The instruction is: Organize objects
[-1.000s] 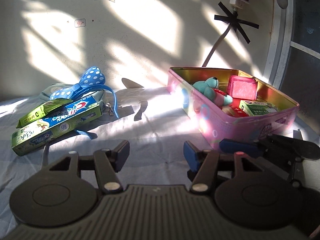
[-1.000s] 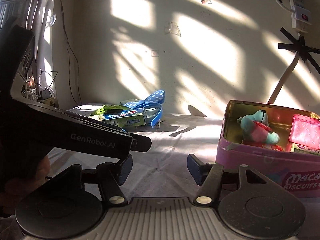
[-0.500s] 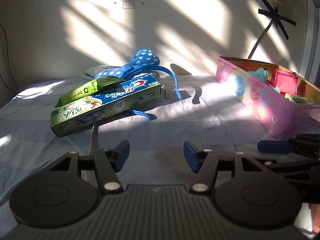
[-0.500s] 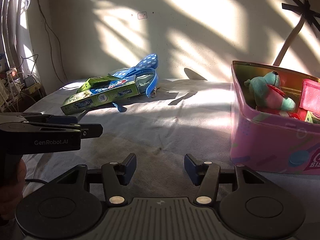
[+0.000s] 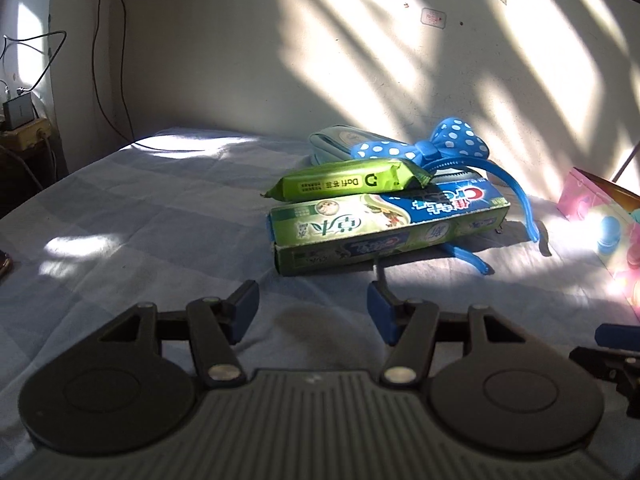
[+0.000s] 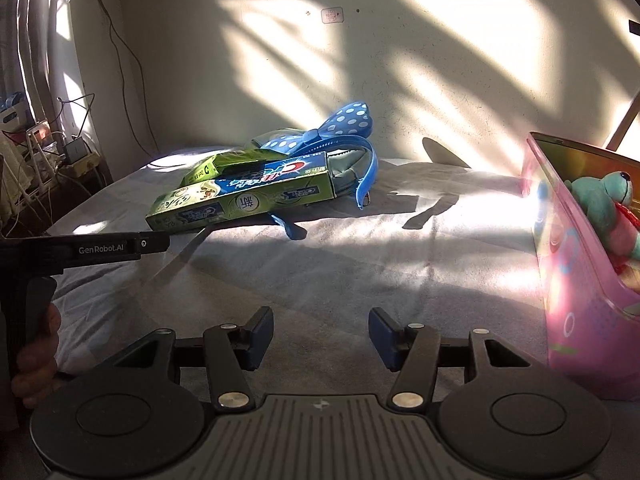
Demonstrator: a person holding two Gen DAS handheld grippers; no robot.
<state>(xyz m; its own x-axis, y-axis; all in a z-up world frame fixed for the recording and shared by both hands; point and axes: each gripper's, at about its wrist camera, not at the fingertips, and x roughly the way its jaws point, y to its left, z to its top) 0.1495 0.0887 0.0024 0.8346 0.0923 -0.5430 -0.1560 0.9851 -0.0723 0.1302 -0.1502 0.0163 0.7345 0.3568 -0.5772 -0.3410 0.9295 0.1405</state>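
On the bed (image 5: 168,216), the toothpaste box (image 5: 384,228) carried a green packet (image 5: 348,185). Both hand-held grippers, left (image 5: 312,312) and right (image 6: 320,334), stood open and empty, the right's jaws having just narrowed. Grabbing the box could spill that packet.

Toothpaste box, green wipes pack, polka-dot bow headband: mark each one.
toothpaste box (image 5: 392,226), left wrist view, middle of top face
green wipes pack (image 5: 344,181), left wrist view, centre of wrapper
polka-dot bow headband (image 6: 348,122), right wrist view, on the bow

Blue white-dotted bow headband (image 5: 424,148), green-blue toothpaste box (image 5: 384,228), pink tin (image 6: 580,280)
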